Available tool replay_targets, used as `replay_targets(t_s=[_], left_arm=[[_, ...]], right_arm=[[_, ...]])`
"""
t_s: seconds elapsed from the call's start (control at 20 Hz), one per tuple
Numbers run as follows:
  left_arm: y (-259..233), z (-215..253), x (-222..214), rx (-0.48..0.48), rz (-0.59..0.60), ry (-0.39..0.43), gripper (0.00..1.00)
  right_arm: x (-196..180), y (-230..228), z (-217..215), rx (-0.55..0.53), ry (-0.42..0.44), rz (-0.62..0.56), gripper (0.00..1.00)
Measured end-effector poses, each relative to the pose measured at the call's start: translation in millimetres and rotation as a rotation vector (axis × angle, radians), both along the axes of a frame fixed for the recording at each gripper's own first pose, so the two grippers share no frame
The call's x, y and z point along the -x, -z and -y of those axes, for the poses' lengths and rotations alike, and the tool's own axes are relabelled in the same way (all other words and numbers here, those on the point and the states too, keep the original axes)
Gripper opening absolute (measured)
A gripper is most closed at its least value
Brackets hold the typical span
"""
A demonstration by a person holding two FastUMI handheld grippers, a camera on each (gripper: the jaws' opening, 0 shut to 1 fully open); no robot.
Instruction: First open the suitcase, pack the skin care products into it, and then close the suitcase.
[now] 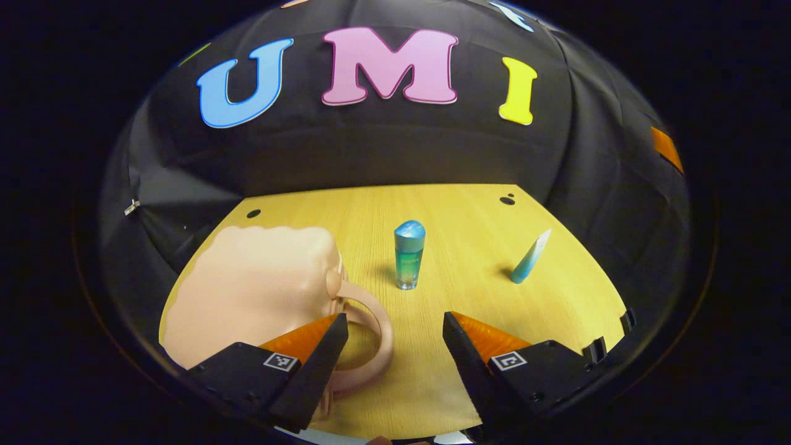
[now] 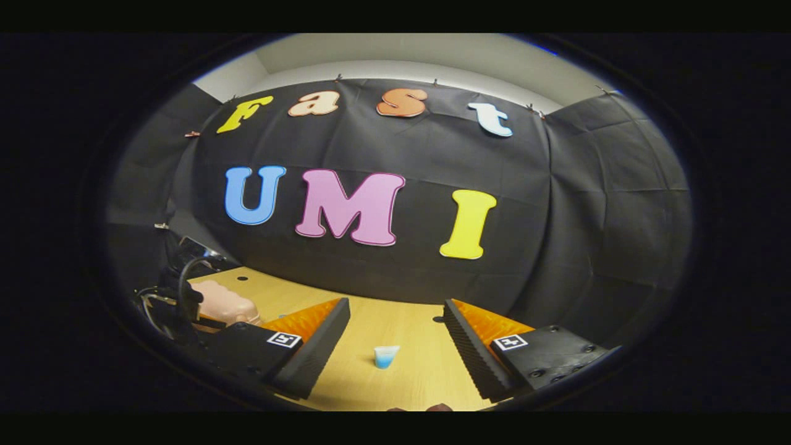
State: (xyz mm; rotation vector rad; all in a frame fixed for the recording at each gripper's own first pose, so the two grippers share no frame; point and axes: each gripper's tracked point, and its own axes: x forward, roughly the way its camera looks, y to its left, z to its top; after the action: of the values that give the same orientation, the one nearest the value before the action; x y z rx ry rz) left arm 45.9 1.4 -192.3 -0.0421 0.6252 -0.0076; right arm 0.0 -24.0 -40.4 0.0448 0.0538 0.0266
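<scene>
the pink suitcase (image 1: 253, 290) lay closed at the table's (image 1: 469, 235) left, handle (image 1: 371, 334) toward the left gripper (image 1: 395, 327), which gaped wide, empty. a bottle (image 1: 409, 254) stood upright; a tube (image 1: 530, 256) leaned right. the right gripper (image 2: 395, 315) gaped, empty.

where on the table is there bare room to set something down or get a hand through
Bare wood lies between the bottle and the tube, behind both toward the black cloth, and in front of the open left gripper. It is crowded at the pink suitcase, whose handle curves beside that gripper's finger.
</scene>
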Motion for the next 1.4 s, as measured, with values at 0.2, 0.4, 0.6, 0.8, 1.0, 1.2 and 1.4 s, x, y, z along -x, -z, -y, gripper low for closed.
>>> replay_targets(t_s=[0.2,0.4,0.6,0.8,1.0,1.2,1.4], left_arm=[[30,-12,-17,-0.001,-0.116,-0.094,0.98],[47,-6,-29,-0.047,-0.18,-0.069,0.87],[69,-13,-28,-0.095,-0.276,-0.012,0.36],[44,-7,-27,-0.133,-0.246,0.058,0.14],[-5,-17,-25,-0.109,-0.198,0.027,0.13],[-74,-47,-20,-0.108,-0.117,-0.023,0.13],[-146,-105,-8,-0.06,-0.035,-0.125,0.13]], right_arm=[[-4,23,26,-0.001,0.008,-0.046,0.96],[-15,39,47,-0.023,0.019,-0.085,0.96],[-26,44,58,-0.043,0.022,-0.098,0.96],[-32,53,62,-0.047,0.009,-0.111,0.96],[-38,65,55,-0.069,-0.025,-0.135,0.96],[-47,69,43,-0.085,-0.078,-0.144,0.96],[-57,71,29,-0.074,-0.143,-0.142,0.96]])
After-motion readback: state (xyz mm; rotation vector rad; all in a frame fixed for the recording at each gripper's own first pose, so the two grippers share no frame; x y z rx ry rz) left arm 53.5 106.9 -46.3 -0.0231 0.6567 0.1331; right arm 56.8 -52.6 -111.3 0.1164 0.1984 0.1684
